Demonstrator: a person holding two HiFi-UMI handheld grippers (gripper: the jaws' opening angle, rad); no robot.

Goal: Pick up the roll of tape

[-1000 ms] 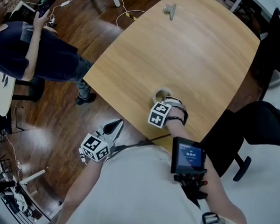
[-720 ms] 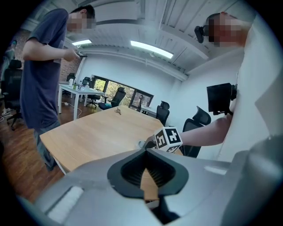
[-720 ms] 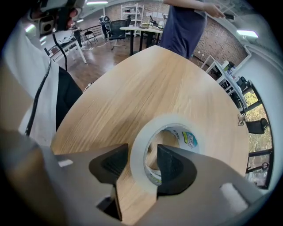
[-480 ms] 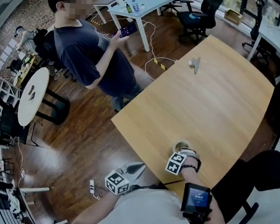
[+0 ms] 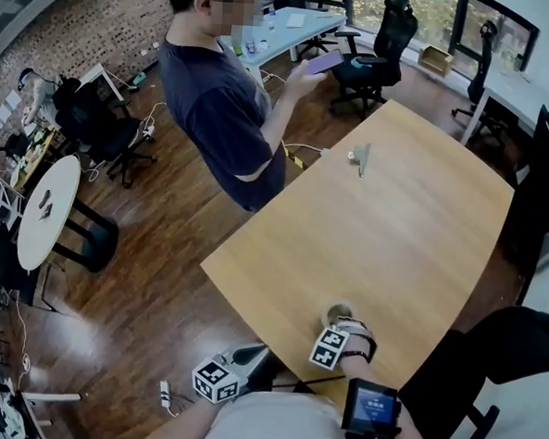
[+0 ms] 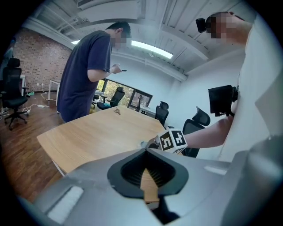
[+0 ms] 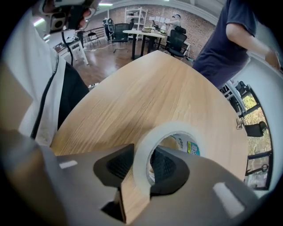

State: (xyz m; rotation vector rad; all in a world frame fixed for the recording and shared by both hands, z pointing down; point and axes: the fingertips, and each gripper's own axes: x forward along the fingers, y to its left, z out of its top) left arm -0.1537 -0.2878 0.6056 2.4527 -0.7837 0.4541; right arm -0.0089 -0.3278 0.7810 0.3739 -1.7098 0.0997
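The roll of tape [image 5: 338, 312], pale with a printed core, lies flat near the close edge of the wooden table [image 5: 413, 222]. My right gripper [image 5: 340, 324] points steeply down onto it. In the right gripper view the roll's wall [image 7: 170, 129] stands between the two pads, one pad outside the ring and one inside the hole. The jaws of my right gripper [image 7: 143, 167] are closing and the pads meet the wall on both sides. My left gripper [image 5: 250, 353] hangs off the table's left corner, over the floor, shut and empty. Its tips [image 6: 146, 152] meet.
A small metal clip [image 5: 359, 157] lies at the table's far end. A person in a dark shirt [image 5: 227, 109] stands by the table's left edge holding a phone. Black office chairs [image 5: 536, 184] line the right side. A round white stool table [image 5: 48, 211] stands left.
The head view has tilted up, so the standing person and the far room now show. The right gripper stays on the roll. The left gripper has kept its place.
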